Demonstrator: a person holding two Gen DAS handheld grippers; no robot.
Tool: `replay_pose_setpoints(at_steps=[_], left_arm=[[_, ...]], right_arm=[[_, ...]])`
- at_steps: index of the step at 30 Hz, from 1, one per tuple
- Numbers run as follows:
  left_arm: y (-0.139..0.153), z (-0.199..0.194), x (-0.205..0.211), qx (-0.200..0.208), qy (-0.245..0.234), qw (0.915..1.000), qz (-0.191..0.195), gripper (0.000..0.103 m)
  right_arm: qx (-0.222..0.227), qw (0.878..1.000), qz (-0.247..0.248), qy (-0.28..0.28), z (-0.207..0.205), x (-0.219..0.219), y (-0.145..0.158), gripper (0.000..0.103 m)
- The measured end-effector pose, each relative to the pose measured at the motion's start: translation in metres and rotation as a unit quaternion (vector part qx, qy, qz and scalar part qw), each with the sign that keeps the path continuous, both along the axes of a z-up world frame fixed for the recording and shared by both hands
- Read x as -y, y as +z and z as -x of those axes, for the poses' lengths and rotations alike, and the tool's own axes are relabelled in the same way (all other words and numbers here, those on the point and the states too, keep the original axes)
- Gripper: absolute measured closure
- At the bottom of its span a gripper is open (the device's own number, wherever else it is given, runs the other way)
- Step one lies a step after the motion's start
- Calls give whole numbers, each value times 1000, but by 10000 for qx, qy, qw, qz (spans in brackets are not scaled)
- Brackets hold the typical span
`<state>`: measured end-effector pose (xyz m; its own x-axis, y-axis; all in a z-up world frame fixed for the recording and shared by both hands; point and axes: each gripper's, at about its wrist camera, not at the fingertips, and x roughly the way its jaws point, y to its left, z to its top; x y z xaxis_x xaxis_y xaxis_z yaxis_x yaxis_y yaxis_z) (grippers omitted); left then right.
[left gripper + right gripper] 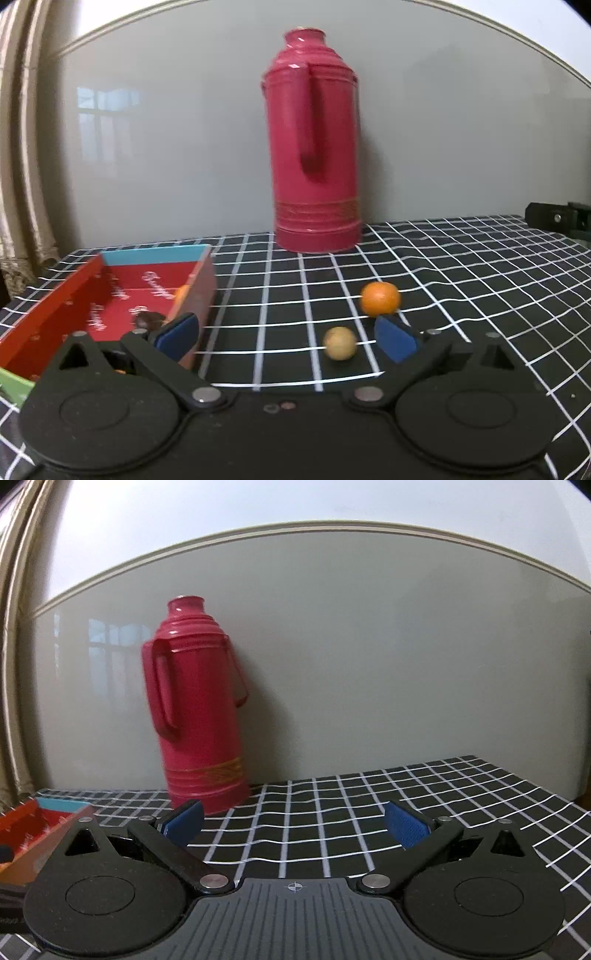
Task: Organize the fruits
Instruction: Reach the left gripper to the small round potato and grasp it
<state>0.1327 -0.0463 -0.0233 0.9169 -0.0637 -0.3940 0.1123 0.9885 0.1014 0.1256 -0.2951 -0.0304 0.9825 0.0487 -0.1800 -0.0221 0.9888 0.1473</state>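
Note:
In the left wrist view an orange [380, 298] and a smaller tan round fruit [340, 343] lie on the black checked tablecloth [280, 295]. My left gripper [286, 338] is open; the tan fruit sits between its blue pads, nearer the right one. A red tray [122, 288] with a blue end wall stands at the left, holding a dark fruit [147, 319] and an orange one [181, 293] partly hidden by its wall. My right gripper [293, 829] is open over bare cloth, with nothing between its fingers. The tray's corner [40, 827] shows at that view's left edge.
A tall red thermos [314, 147] stands against the grey wall at the back of the table, also seen as the thermos [201, 716] in the right wrist view. A black device [557, 218] sits at the far right table edge. A curtain hangs at the left.

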Motion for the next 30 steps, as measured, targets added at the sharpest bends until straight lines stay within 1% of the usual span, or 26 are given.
replay_pose_setpoints(at_steps=[2, 6, 8, 9, 10, 15, 17, 18, 24, 30], left_arm=[[-3, -7, 7, -113, -51, 9999, -51, 14], [-12, -22, 19, -388, -124, 9991, -83, 26], [-15, -27, 22, -524, -177, 9984, -64, 38], [-17, -30, 22, -581, -182, 9981, -66, 47], [-19, -33, 23, -651, -184, 9977, -55, 53], [-25, -43, 26, -834, -129, 9964, -70, 64], [-28, -46, 27, -936, -155, 9954, -103, 82], [-29, -48, 27, -1004, -177, 9948, -81, 88], [-24, -42, 29, -852, -251, 9960, 15, 88], [-13, -28, 20, -587, -250, 9980, 14, 88]], right_arm=[[-64, 9999, 66, -82, -1, 9, -3, 0], [-193, 9995, 72, -247, -4, 28, -8, 0], [-256, 9992, 65, -313, -4, 36, -10, 0], [-283, 9990, 59, -341, -5, 40, -11, 0], [-301, 9989, 56, -358, -6, 43, -11, 0], [-315, 9987, 112, -386, -10, 53, -12, 0], [-345, 9985, 171, -392, -12, 54, -13, 0], [-361, 9984, 183, -406, -13, 55, -13, 0], [-407, 9979, 101, -486, -12, 62, -15, 0], [-432, 9981, 63, -441, -11, 55, -13, 0]])
